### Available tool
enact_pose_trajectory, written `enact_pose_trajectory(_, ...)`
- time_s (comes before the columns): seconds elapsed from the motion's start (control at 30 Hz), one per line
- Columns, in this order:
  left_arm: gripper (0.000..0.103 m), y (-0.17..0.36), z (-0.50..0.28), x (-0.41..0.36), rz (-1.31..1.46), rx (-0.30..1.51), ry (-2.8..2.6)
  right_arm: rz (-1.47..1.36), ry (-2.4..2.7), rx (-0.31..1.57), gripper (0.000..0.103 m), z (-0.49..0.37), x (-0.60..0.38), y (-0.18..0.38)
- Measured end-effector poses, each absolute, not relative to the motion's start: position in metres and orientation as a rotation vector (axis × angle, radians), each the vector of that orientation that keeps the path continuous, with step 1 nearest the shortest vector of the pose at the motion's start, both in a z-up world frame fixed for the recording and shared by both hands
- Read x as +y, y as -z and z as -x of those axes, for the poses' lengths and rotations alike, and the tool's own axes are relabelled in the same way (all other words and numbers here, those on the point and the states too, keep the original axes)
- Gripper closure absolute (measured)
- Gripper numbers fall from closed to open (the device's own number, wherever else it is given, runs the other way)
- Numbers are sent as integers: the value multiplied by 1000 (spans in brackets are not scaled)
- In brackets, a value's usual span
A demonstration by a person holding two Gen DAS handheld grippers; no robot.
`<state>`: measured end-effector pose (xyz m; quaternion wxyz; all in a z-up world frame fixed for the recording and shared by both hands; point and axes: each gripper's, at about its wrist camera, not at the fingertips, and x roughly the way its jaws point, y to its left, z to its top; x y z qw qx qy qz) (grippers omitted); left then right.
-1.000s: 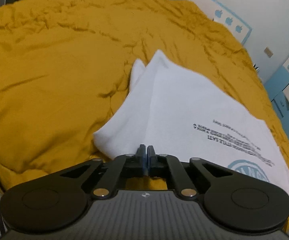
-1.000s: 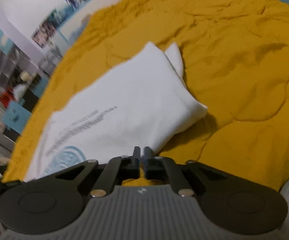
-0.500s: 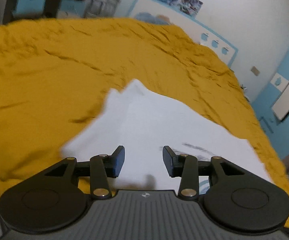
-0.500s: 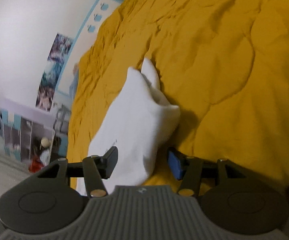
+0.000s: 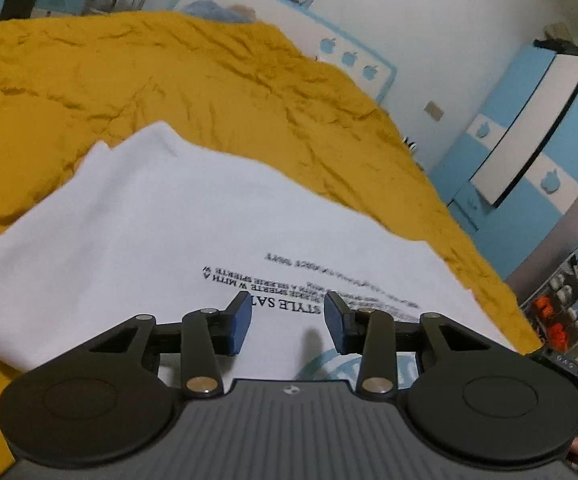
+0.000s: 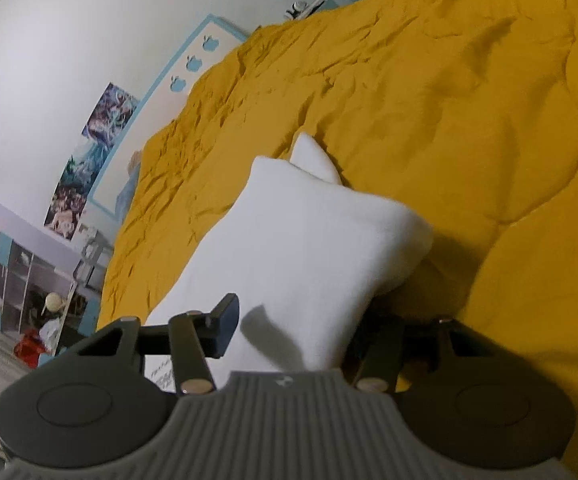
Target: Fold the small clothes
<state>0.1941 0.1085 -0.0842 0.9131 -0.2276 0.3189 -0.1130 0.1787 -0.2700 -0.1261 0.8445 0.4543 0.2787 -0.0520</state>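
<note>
Both tongs, clenched a sec ago, now released: left tongs [image 5: 287, 322] above white shirt [image 5: 177, 232]; right tongs [image 6: 293, 330], closing slightly, straddle its edge. We regrip next.

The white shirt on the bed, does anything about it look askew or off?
Yes. The shirt is only roughly folded: in the right wrist view a sleeve tip pokes out past the far edge, and the near corner looks puffy rather than flat on the yellow blanket.
</note>
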Motion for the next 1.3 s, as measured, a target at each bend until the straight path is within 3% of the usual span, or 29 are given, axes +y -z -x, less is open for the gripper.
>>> enact_pose_trajectory(0.1,66,88,-195,107,435,676,199,-983,119,562,54,-180,-271,132)
enact_pose_trajectory(0.17,66,87,-195,105,422,674,196,-995,140,555,69,-182,-273,134)
enact_pose_trajectory(0.37,66,87,-190,96,348,681,179,-1039,147,542,86,-176,-280,137)
enact_pose_trajectory(1.3,64,80,-175,119,407,662,246,-759,142,553,90,-187,-245,45)
